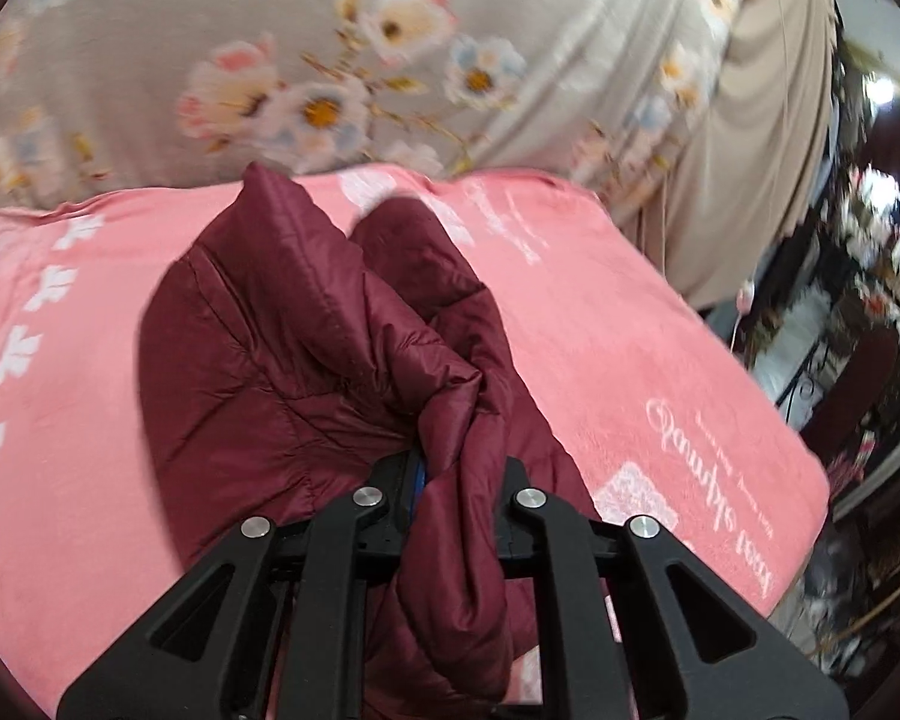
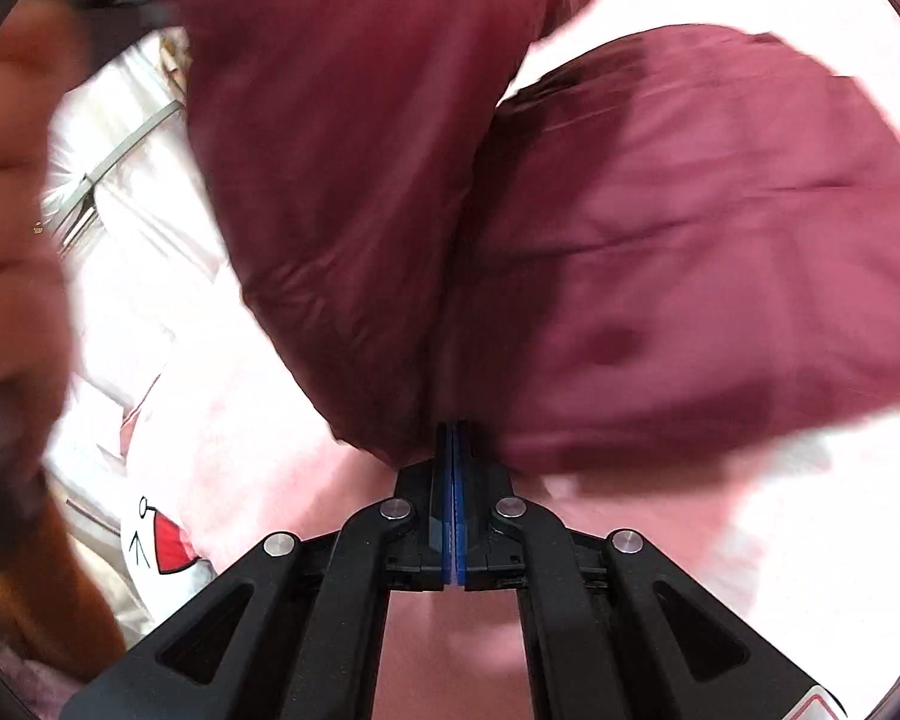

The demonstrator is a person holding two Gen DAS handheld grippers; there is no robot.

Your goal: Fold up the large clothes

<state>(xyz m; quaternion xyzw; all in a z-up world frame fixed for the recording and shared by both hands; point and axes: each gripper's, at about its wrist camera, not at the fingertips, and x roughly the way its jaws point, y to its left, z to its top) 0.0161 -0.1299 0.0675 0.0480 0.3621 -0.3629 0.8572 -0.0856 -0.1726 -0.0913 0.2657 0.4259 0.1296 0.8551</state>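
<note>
A maroon quilted jacket [image 1: 258, 360] lies bunched on a pink blanket [image 1: 630, 330]. My left gripper [image 1: 459, 468] is shut on a thick fold of it, and the fabric bulges up between the black fingers and spills back over them. In the right wrist view the jacket [image 2: 690, 240] fills the upper frame, one part raised and blurred at the top left. My right gripper [image 2: 453, 429] is shut, blue pads together, its tips pinching the jacket's near edge where the folds run together.
A grey floral sheet [image 1: 270, 60] lies beyond the blanket, with a beige cloth [image 1: 768, 150] and cluttered furniture [image 1: 882, 276] to the right. A blurred hand [image 2: 12, 210] fills the left edge of the right wrist view. A white cartoon-print cloth [image 2: 156, 546] lies beside the pink blanket [image 2: 240, 420].
</note>
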